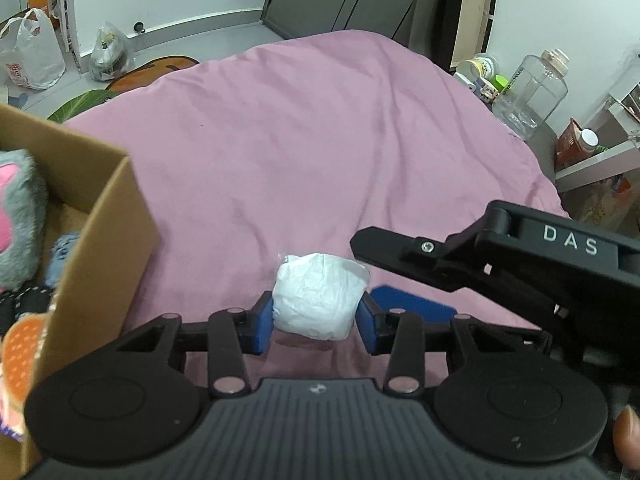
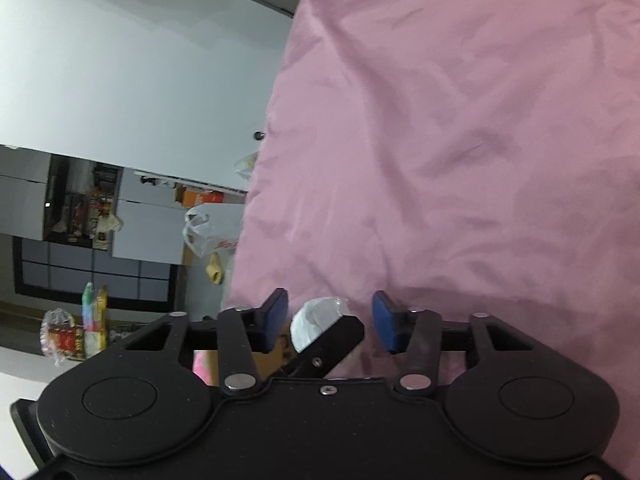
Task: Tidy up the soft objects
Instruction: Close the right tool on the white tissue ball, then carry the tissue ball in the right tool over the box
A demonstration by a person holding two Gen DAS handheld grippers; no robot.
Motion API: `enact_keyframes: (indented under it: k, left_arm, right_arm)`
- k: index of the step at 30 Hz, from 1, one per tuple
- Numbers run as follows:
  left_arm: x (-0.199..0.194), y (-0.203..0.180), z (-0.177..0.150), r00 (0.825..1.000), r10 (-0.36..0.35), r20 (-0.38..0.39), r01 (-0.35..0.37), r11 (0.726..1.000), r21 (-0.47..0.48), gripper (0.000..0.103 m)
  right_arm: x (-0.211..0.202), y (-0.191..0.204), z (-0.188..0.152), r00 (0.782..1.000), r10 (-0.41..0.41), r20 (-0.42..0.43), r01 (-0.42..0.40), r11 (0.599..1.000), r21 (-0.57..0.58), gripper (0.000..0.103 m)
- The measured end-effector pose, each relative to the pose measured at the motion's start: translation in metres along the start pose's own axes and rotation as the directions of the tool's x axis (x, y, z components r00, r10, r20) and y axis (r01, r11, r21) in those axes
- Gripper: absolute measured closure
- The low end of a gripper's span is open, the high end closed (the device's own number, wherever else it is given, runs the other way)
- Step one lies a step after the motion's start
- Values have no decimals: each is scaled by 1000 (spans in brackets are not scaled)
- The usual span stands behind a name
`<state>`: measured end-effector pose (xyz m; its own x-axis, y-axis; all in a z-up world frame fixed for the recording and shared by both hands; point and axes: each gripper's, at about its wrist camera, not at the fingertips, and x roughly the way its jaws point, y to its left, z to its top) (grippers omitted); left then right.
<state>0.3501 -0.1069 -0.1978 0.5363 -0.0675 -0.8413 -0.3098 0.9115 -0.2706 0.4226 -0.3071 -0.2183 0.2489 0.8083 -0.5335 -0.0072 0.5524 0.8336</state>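
Observation:
A white crumpled soft bundle (image 1: 318, 294) sits between the blue pads of my left gripper (image 1: 316, 322), which is shut on it just above the pink bedsheet (image 1: 320, 140). A cardboard box (image 1: 100, 216) at the left holds several plush toys, one grey and pink (image 1: 18, 216). My right gripper (image 1: 404, 280) reaches in from the right, close beside the bundle. In the right wrist view my right gripper (image 2: 330, 322) is open and empty, rolled sideways, with the bundle (image 2: 316, 316) and one left finger (image 2: 336, 338) between its pads.
Plastic bags (image 1: 30, 54) and a mat lie on the floor beyond the bed. A clear plastic jug (image 1: 532, 92), cups and jars stand on a side table at the right. The pink sheet (image 2: 460, 140) stretches wide ahead.

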Motion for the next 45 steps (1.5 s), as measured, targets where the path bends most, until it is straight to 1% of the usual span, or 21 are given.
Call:
enact_keyframes:
  k: [1, 2, 4, 7, 10, 15, 17, 19, 21, 23, 24, 26, 29, 35, 42, 45]
  left_arm:
    - [-4, 2, -1, 1000, -1, 2, 1, 1000, -2, 61]
    - [-7, 3, -1, 1000, -3, 3, 3, 1000, -3, 61]
    - [-15, 7, -2, 1000, -1, 7, 1, 1000, 1, 61]
    - [-27, 13, -4, 1000, -3, 11, 3, 1000, -1, 61]
    - [-38, 18, -7, 1000, -13, 7, 13, 1000, 3, 61]
    - [-59, 21, -16, 1000, -29, 9, 29, 999, 24, 61]
    - [-68, 21, -19, 999, -38, 14, 37, 999, 30, 61]
    - [-76, 22, -20, 999, -47, 20, 46, 998, 33, 61]
    - [-84, 24, -21, 998, -54, 27, 53, 998, 32, 61]
    - [-92, 26, -21, 998, -56, 37, 55, 998, 29, 61]
    - [-97, 28, -22, 997, -56, 45, 55, 998, 30, 61]
    - [-106, 32, -22, 996, -70, 52, 69, 997, 24, 61]
    - [-117, 38, -23, 995, -78, 59, 77, 997, 18, 61]
    - [-138, 50, -30, 996, -53, 77, 51, 998, 28, 60]
    - [-162, 73, -38, 993, -58, 98, 57, 998, 14, 60]
    - [-171, 84, -40, 992, -65, 113, 65, 998, 2, 60]
  right_arm:
    - [0, 2, -2, 1000, 3, -10, -3, 1000, -7, 61]
    - [1, 3, -4, 1000, 2, -18, -3, 1000, -7, 66]
    - [1, 6, -8, 1000, 10, -30, -10, 1000, -11, 71]
    - [0, 14, -14, 999, 20, -42, -22, 999, -38, 74]
    - [-5, 21, -23, 998, 30, -52, -33, 997, -63, 74]
    - [-17, 31, -40, 997, 36, -71, -42, 995, -93, 67]
    - [-19, 36, -45, 996, 38, -74, -46, 994, -100, 61]
    - [-19, 40, -48, 995, 55, -80, -63, 993, -99, 61]
    - [-19, 44, -50, 993, 71, -92, -80, 991, -105, 63]
    - [-21, 52, -53, 992, 82, -97, -94, 988, -123, 69]
    - [-22, 56, -55, 992, 85, -95, -98, 985, -139, 69]
    - [-25, 62, -58, 992, 87, -89, -100, 982, -157, 74]
    - [-28, 71, -65, 991, 106, -82, -118, 979, -168, 76]
    - [-29, 85, -86, 993, 105, -52, -112, 980, -163, 76]
    - [-26, 104, -108, 994, 99, -48, -107, 978, -177, 77]
    - [-26, 117, -120, 996, 89, -32, -93, 974, -205, 77]
